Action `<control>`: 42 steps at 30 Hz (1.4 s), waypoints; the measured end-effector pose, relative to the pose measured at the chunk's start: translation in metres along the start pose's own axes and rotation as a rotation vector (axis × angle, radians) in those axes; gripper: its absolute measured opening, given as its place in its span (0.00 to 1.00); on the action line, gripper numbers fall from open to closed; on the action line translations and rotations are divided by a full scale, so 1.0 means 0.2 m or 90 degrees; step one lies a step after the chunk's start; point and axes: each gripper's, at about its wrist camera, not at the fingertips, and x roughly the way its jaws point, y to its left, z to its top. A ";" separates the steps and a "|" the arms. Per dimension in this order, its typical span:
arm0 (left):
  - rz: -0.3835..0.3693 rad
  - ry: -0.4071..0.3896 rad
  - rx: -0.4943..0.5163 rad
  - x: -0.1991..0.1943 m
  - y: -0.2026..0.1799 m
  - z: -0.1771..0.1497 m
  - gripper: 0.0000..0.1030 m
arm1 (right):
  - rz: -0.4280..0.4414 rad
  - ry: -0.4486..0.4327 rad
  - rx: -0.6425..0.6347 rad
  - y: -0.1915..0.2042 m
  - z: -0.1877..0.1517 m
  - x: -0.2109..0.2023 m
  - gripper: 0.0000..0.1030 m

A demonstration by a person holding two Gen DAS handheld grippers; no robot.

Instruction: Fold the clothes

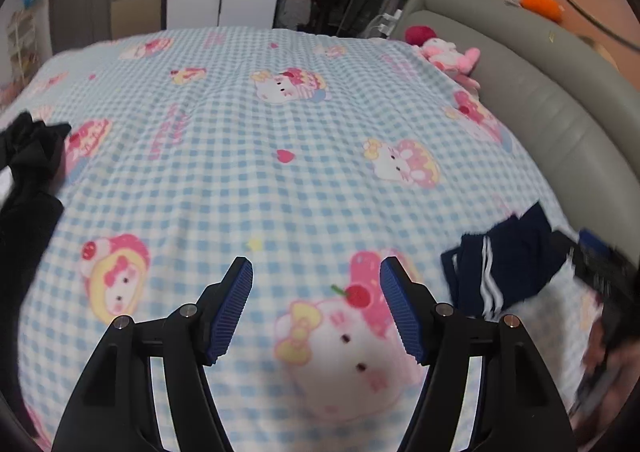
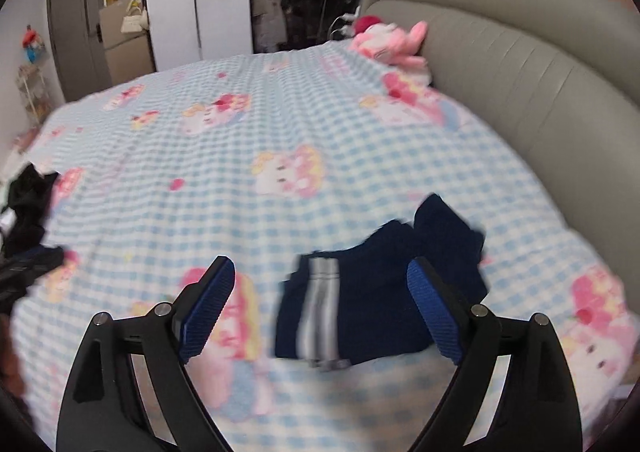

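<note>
With the left gripper (image 1: 316,308) and right gripper (image 2: 320,308) both wide apart and empty, the folded navy white-striped soft knit garment (image 2: 372,304) looks light and floppy, best pinched at its edges.

Blue-checked cartoon bedspread (image 1: 248,179) fills centre frame. Grey padded headboard (image 1: 532,91) curves along right. Pink plush toy (image 2: 390,41) upper right, against headboard. Grey door (image 2: 78,39) upper left.

Two wrist views angled down over one bedspread (image 1: 304,179).
</note>
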 end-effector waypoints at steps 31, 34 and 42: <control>-0.249 0.153 0.171 0.76 -1.31 -0.17 0.32 | 0.047 0.160 0.085 -0.85 -0.22 0.42 0.60; -0.272 0.169 0.162 0.81 -1.33 -0.19 0.32 | 0.000 0.173 0.096 -0.94 -0.34 0.40 0.63; -0.274 0.106 0.079 0.76 -1.19 -0.17 0.32 | 0.088 0.021 0.069 -0.80 -0.17 0.21 0.71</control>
